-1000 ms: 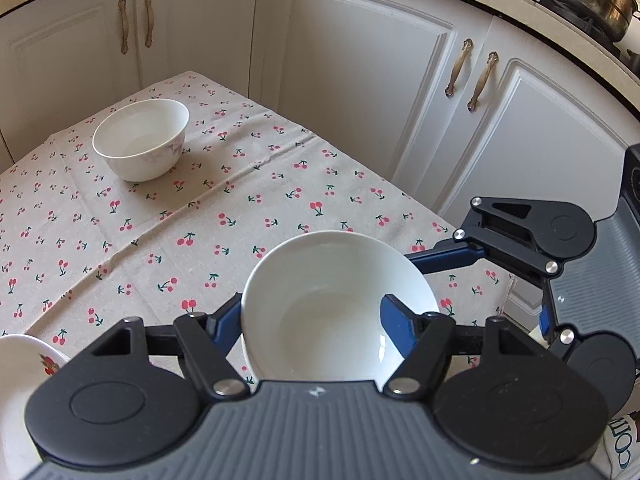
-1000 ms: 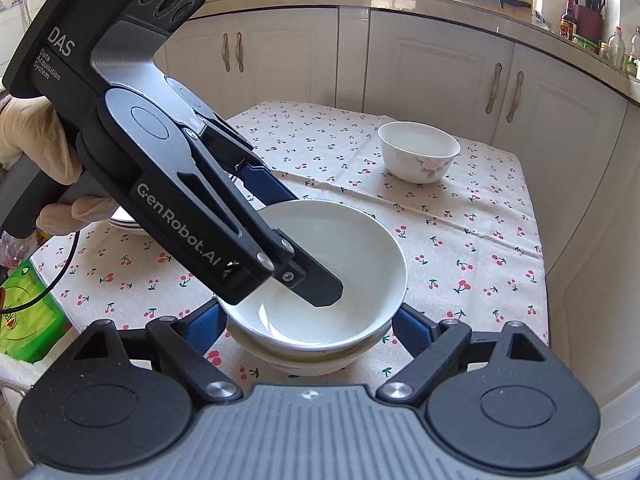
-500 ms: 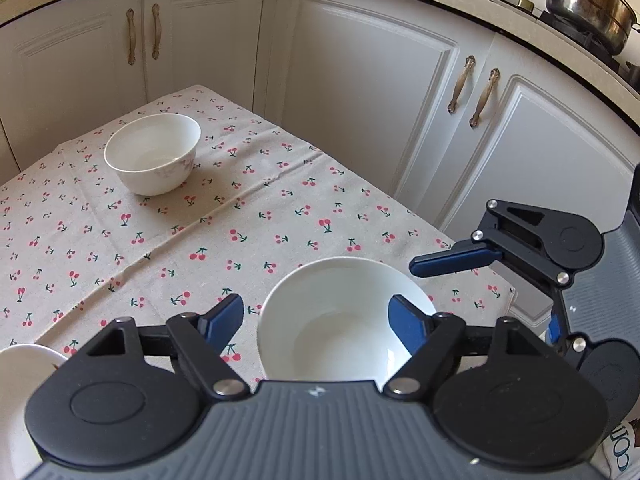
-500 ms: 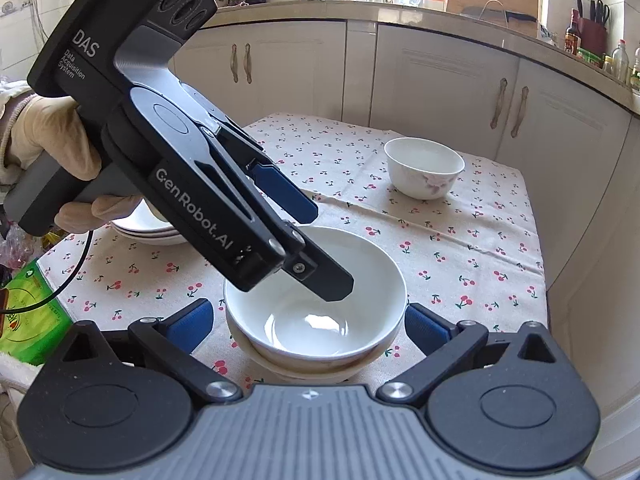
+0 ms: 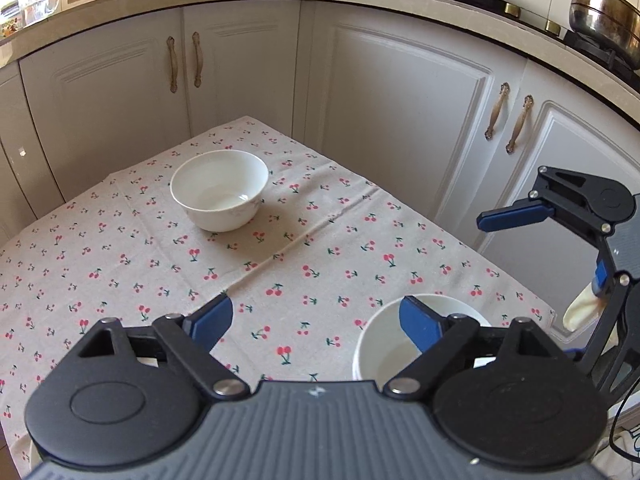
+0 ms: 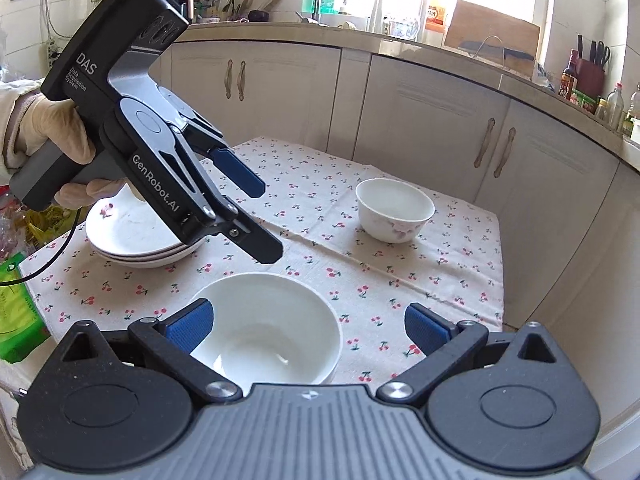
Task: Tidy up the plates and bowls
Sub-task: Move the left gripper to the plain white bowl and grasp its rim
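Both jaws have just been opening and stand released: the left gripper [image 6: 256, 220] and right gripper [image 6: 308, 326] have let go of the stacked white ceramic bowls [image 6: 276, 332], which rest on the cherry-print bench [image 6: 400, 280]; next is probably the far white bowl [image 6: 394, 210].

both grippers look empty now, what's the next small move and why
Probably reach the left gripper toward the lone bowl at the far side of the table. Both grippers' fingers are open and empty, the near bowls look stacked, and that bowl stands apart from the stack.
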